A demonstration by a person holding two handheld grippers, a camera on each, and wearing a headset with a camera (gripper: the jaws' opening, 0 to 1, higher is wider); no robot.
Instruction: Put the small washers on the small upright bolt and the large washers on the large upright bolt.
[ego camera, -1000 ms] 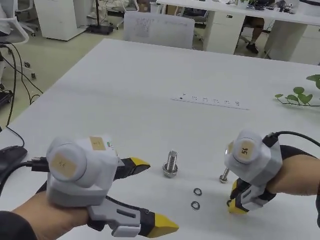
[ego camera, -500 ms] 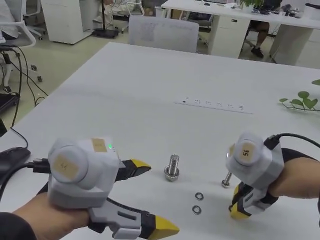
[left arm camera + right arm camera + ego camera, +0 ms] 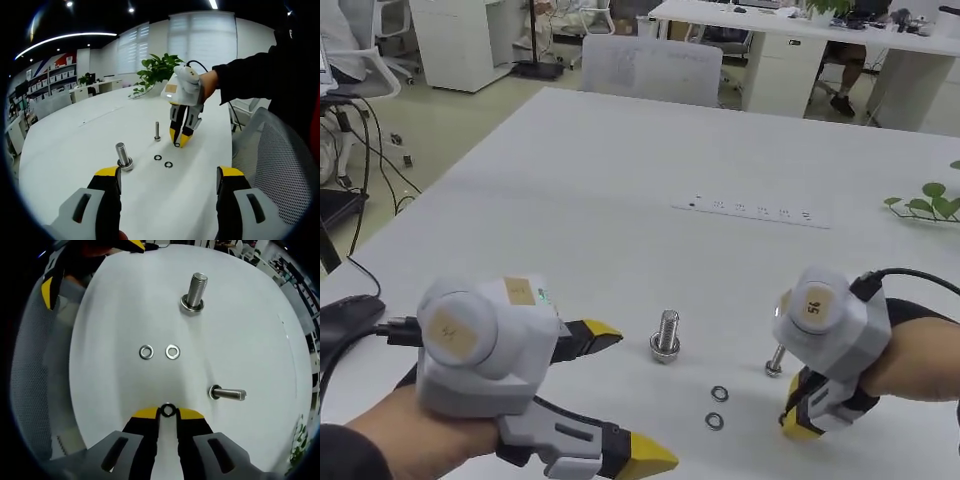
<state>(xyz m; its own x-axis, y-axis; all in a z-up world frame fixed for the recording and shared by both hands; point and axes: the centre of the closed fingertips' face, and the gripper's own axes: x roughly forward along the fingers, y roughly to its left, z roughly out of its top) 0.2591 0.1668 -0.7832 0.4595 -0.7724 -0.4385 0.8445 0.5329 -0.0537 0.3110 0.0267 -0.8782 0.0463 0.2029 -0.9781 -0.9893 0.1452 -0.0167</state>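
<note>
Right tool is clamped on a washer at its tips, low at the bench. The right gripper view makes that plain, but in the head view the tool's own body blocks it. Two loose washers lie side by side near the big bolt and the small bolt. Left tool hangs wide open, holding nothing.

One large bolt; one small bolt; three washers; two claws
</note>
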